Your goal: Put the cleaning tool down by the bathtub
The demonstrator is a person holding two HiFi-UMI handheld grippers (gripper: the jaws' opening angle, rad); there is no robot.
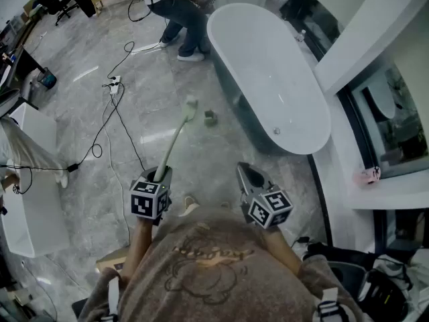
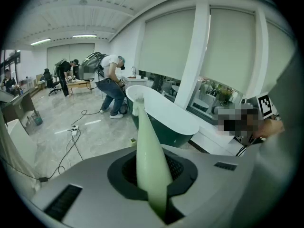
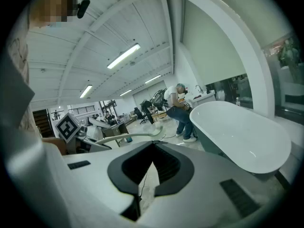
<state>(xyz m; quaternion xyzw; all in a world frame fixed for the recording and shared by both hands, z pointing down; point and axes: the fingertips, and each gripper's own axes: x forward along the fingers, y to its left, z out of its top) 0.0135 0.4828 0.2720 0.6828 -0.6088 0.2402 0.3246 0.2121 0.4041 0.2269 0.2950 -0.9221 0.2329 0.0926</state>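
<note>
Left gripper [image 1: 159,174] holding cleaning tool [image 1: 175,136] pointed forward, right gripper [image 1: 249,175] beside, fingers [image 3: 166,167] together

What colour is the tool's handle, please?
The handle is pale green; the left gripper view shows it best.

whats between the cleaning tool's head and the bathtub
In the head view, a small greenish block sits on the grey floor between the cleaning tool's head and the bathtub. The rest of that stretch is bare floor.
</note>
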